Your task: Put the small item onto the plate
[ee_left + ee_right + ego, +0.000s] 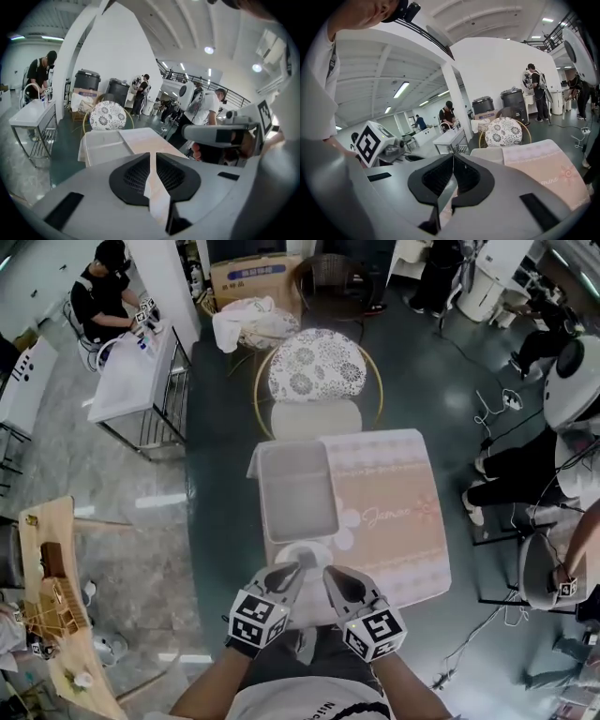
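We see the bench (394,521) under a pale pink cloth, with a grey tray (298,493) filling its 9 o'clock half from the far edge almost to the near one. The white plate (305,554) sits at 6 o'clock, just beside the tray's near wall and close to the bench's near edge.

Both grippers hang side by side over that near edge, close to the plate. The left gripper (289,574) has its jaws drawn in to a thin slit with the tips all but meeting, and only cloth shows through the gap. The right gripper (334,577) has its jaws closed tip to tip, with nothing between them.

We cannot make out the small item in any view; if it lies on the plate, the grippers cover it from above.

The 3 o'clock half of the cloth is bare out to its edge. A round chair (317,367) with a patterned cushion stands against the far edge at 12 o'clock. Open floor runs along the bench at 9 o'clock, and seated people (525,474) crowd the 3 o'clock side.
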A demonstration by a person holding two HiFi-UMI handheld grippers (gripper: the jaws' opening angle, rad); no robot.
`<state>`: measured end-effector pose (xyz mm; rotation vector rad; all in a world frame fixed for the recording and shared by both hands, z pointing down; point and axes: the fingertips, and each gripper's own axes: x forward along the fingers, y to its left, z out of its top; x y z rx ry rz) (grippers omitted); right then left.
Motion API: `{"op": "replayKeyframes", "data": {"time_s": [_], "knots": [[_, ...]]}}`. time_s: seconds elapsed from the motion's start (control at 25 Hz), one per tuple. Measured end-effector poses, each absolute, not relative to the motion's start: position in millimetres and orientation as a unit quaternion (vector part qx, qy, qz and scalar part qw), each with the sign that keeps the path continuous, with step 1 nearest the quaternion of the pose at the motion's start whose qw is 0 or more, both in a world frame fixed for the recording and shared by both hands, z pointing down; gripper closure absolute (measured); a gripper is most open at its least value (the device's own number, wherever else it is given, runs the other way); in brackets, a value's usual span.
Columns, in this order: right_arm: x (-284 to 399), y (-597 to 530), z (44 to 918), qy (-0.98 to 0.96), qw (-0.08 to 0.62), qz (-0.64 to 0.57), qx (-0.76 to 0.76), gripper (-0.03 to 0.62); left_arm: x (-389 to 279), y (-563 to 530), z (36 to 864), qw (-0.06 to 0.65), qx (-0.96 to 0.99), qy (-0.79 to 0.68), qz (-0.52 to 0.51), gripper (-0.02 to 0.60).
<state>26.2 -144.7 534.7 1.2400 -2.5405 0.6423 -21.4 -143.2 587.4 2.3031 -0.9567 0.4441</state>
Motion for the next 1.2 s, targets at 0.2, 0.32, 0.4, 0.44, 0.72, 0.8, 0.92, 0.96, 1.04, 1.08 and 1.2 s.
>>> {"op": "replayKeyframes", "data": {"time_s": [0.2,0.32,0.4,0.44,0.72,0.8,0.92,0.96,1.04,1.08,1.2], "knots": [[17.8,-145.2,505.8,-0.876,0.108,0.195,0.426,0.579,-25.8,-140.0,525.2,0.268,0.88,-0.371,0.13,0.546],[11.5,-144.1,488.1,-0.88,0.099,0.182,0.428,0.579,-28.8,-134.9,498.7,0.254,0.887,-0.369,0.115,0.546],[9.3,-145.1,476.0,-0.882,0.092,0.173,0.429,0.579,-29.5,-133.9,482.1,0.244,0.89,-0.37,0.104,0.549],[8.8,-145.6,469.9,-0.883,0.088,0.168,0.43,0.579,-29.4,-133.8,474.2,0.238,0.892,-0.372,0.098,0.553],[4.8,-142.7,433.1,-0.886,0.067,0.142,0.437,0.579,-25.9,-127.4,432.6,0.202,0.9,-0.377,0.082,0.575],[2.1,-141.7,423.0,-0.887,0.061,0.135,0.437,0.579,-25.7,-125.6,420.7,0.194,0.902,-0.379,0.071,0.575],[-0.8,-139.7,409.1,-0.887,0.059,0.116,0.442,0.58,-26.3,-122.9,407.0,0.18,0.905,-0.381,0.055,0.577],[-1.5,-138.8,405.7,-0.887,0.061,0.11,0.444,0.58,-26.4,-121.9,404.4,0.176,0.906,-0.382,0.053,0.577],[-2.2,-137.1,401.4,-0.887,0.063,0.103,0.445,0.58,-25.5,-120.3,400.2,0.171,0.907,-0.383,0.05,0.577],[-2.0,-136.3,400.1,-0.888,0.064,0.102,0.445,0.58,-24.8,-119.7,398.3,0.17,0.907,-0.382,0.049,0.577],[-2.1,-133.6,397.5,-0.887,0.067,0.097,0.446,0.58,-24.7,-117.2,395.4,0.169,0.908,-0.38,0.045,0.577]]}}
